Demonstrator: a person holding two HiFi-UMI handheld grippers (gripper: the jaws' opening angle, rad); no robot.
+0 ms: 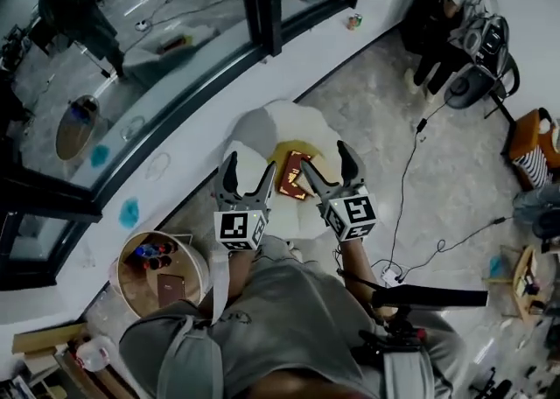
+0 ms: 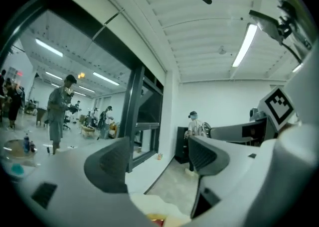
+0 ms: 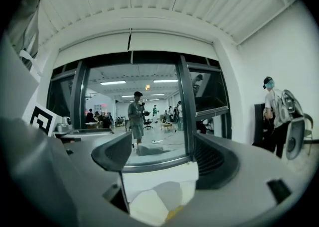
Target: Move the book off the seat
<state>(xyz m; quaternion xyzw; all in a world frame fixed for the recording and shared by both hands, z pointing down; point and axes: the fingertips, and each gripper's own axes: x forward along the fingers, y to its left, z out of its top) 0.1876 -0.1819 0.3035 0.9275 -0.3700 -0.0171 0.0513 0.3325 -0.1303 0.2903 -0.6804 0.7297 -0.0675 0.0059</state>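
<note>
In the head view the book (image 1: 296, 175) lies flat, cover up, on the white seat (image 1: 262, 130), a little to the right of its middle. The left gripper (image 1: 248, 175) and right gripper (image 1: 330, 170) hang above the seat's near edge, the book between them and nearer the right one. Neither touches it. The book looks thin, with a red and yellow cover, so it is probably light and fairly stiff. If it is a paperback it may sag or fan open when lifted by one corner. The cover may be glossy and could slide between the pads. The seat looks padded, which should let a jaw press down beside an edge and get under it. A grip across the thickness at the near edge or near the spine seems safest, or one gripper on each side edge. In the left gripper view the left gripper (image 2: 159, 161) has its jaws wide apart with nothing between them. It looks level across the room, with the seat (image 2: 149, 206) and a sliver of the book (image 2: 155, 219) only at the bottom edge. In the right gripper view the right gripper (image 3: 162, 159) also has its jaws spread and empty. The seat (image 3: 149, 196) lies low between them, with a yellow edge that is probably the book (image 3: 174, 214).
</note>
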